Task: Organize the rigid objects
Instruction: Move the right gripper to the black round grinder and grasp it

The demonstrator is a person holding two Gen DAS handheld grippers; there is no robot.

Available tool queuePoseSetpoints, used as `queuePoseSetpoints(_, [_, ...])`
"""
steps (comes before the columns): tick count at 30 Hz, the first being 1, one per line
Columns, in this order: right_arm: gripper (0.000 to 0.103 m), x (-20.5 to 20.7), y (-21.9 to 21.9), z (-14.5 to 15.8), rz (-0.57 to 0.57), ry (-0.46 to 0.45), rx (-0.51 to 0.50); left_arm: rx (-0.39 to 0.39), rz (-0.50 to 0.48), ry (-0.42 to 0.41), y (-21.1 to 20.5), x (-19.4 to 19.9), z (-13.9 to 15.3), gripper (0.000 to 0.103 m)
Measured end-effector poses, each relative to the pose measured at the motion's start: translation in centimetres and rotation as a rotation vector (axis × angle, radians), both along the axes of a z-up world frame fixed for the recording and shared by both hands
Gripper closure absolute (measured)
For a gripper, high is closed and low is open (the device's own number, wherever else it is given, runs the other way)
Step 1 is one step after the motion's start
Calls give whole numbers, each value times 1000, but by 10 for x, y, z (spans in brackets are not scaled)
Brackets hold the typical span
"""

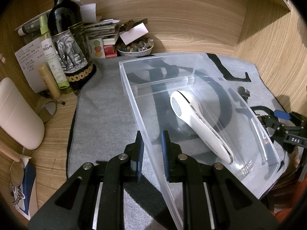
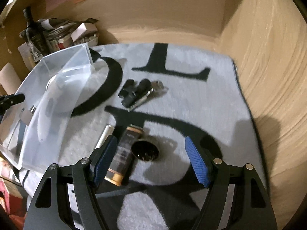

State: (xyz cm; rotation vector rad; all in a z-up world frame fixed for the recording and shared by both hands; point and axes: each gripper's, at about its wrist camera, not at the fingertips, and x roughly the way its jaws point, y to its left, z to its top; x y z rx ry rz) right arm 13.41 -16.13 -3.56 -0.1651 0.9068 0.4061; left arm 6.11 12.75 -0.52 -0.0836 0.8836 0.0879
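We see the clear plastic bin (image 1: 191, 72) on the grey mat (image 1: 103, 99), white handheld device (image 1: 199, 126) lying inside. Our left gripper (image 1: 152, 149) is clenched on the bin's near wall. Our right gripper (image 2: 151, 161) is spread wide, gripping nothing, over a dark rectangular bottle (image 2: 124, 153) and round black tin (image 2: 145, 150) beside the bin.

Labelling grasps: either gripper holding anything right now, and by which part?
Left gripper: shut on the clear bin, clamping its near side wall. Right gripper: open, empty.
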Motion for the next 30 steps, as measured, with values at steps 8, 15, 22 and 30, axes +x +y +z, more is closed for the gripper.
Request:
queuePoseSetpoints(8, [59,2,-3,-11,-5,33,31,4,6,-1,0,0,0,86])
queuePoseSetpoints(15, [72,2,-1,-9,8,9,13,4,5,0,0,0,-1,86])
queuePoseSetpoints(22, [72,0,3,3,16,-37,17,5,5,-1,0,0,-1,86])
queuePoseSetpoints(30, [72,-3,19,34,50,-124,48,6,5,0,0,0,0,86])
